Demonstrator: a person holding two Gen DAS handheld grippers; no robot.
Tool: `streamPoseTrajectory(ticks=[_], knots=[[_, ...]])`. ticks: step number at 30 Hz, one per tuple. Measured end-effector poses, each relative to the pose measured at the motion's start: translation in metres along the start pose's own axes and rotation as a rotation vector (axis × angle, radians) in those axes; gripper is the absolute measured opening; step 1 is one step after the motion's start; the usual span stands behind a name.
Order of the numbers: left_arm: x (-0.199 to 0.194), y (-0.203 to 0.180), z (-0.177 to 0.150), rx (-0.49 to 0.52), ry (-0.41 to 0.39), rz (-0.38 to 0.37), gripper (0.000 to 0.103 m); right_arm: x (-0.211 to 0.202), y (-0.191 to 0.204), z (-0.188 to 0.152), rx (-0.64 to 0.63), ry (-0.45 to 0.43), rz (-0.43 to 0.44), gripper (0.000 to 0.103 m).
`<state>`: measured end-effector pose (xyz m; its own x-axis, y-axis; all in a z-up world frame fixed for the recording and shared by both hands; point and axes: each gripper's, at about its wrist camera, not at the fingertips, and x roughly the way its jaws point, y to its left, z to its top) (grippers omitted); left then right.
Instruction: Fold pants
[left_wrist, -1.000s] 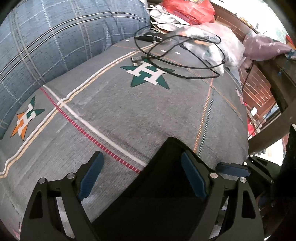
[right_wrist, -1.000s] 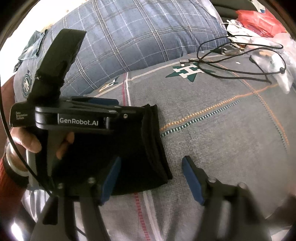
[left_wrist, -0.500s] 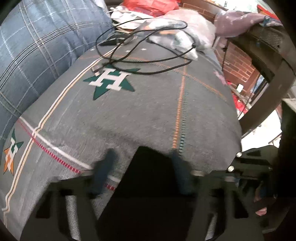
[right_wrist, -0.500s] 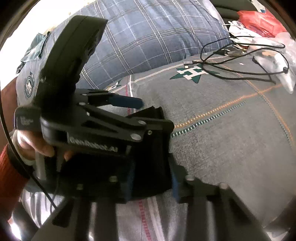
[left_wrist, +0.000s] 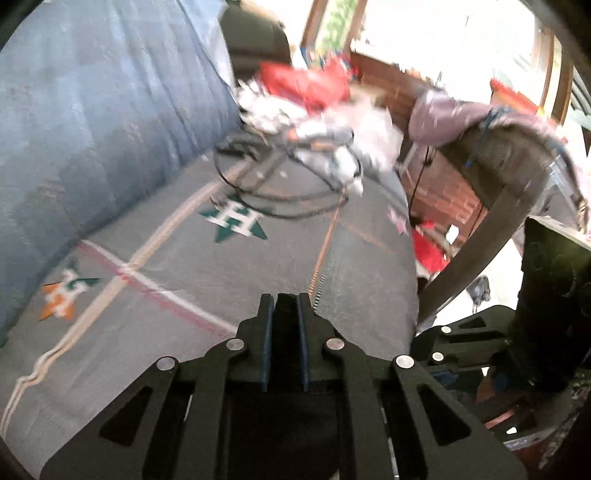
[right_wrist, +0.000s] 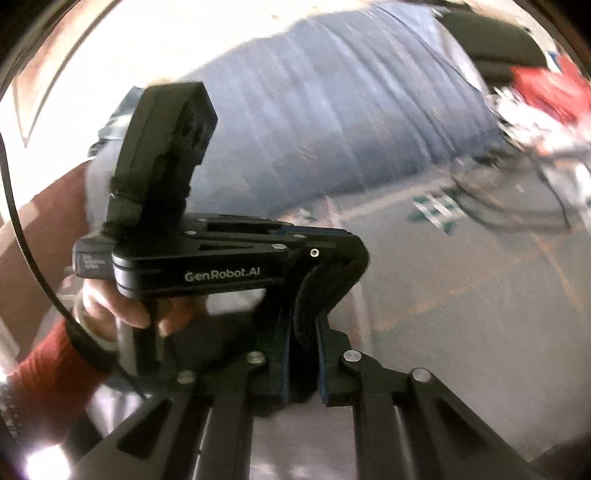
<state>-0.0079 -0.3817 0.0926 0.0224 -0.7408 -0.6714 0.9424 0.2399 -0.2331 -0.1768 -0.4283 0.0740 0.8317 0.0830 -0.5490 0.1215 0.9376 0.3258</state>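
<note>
Black fabric fills the narrow gap between both sets of blue pads: we see the pants pinched in the left gripper, clenched on a fold of the cloth, and likewise caught in the right gripper, also clamped tight on it. In the right wrist view the cloth runs up from the right gripper's fingers to the tip of the left gripper, so it is held off the grey bedspread with its star emblems. A tangled black cable lies farther back on the bedspread, near a blue plaid pillow. Both views are motion-blurred.
</note>
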Motion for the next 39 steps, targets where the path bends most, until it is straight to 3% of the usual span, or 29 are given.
streamPoseTrajectory(ticks=[6, 10, 13, 16, 18, 19, 20, 22, 26, 29, 33, 34, 35, 39], knots=[[-0.096, 0.044, -0.056, -0.132, -0.085, 0.137, 0.010, 0.025, 0.083, 0.005, -0.156, 0.033, 0.148, 0.010], [-0.133, 0.084, -0.112, -0.277, -0.072, 0.266, 0.010, 0.074, 0.129, -0.014, -0.216, 0.133, 0.244, 0.010], [-0.150, 0.108, -0.153, -0.412, -0.061, 0.342, 0.010, 0.122, 0.154, -0.042, -0.237, 0.255, 0.299, 0.010], [-0.163, 0.121, -0.183, -0.499, -0.055, 0.407, 0.010, 0.144, 0.165, -0.059, -0.242, 0.329, 0.293, 0.018], [-0.168, 0.119, -0.194, -0.531, -0.067, 0.418, 0.012, 0.129, 0.153, -0.049, -0.179, 0.311, 0.388, 0.029], [-0.170, 0.115, -0.198, -0.544, -0.075, 0.415, 0.020, 0.117, 0.144, -0.043, -0.155, 0.283, 0.423, 0.034], [-0.170, 0.112, -0.201, -0.556, -0.082, 0.412, 0.041, 0.098, 0.134, -0.033, -0.145, 0.230, 0.425, 0.046], [-0.169, 0.103, -0.207, -0.578, -0.110, 0.386, 0.067, 0.072, 0.114, -0.020, -0.155, 0.144, 0.366, 0.054], [-0.147, 0.089, -0.205, -0.620, -0.102, 0.351, 0.070, 0.060, 0.079, -0.003, -0.166, 0.102, 0.162, 0.054], [-0.123, 0.082, -0.201, -0.601, -0.038, 0.404, 0.070, 0.077, 0.068, -0.005, -0.133, 0.128, 0.153, 0.047], [-0.099, 0.072, -0.190, -0.574, -0.019, 0.443, 0.070, 0.094, 0.072, -0.017, -0.155, 0.161, 0.122, 0.033], [-0.097, 0.069, -0.188, -0.559, -0.013, 0.458, 0.051, 0.101, 0.073, -0.020, -0.153, 0.175, 0.116, 0.032], [-0.094, 0.068, -0.184, -0.542, -0.004, 0.469, 0.013, 0.103, 0.072, -0.021, -0.153, 0.179, 0.106, 0.032], [-0.107, 0.069, -0.182, -0.538, -0.018, 0.438, 0.010, 0.097, 0.074, -0.020, -0.143, 0.169, 0.138, 0.031]])
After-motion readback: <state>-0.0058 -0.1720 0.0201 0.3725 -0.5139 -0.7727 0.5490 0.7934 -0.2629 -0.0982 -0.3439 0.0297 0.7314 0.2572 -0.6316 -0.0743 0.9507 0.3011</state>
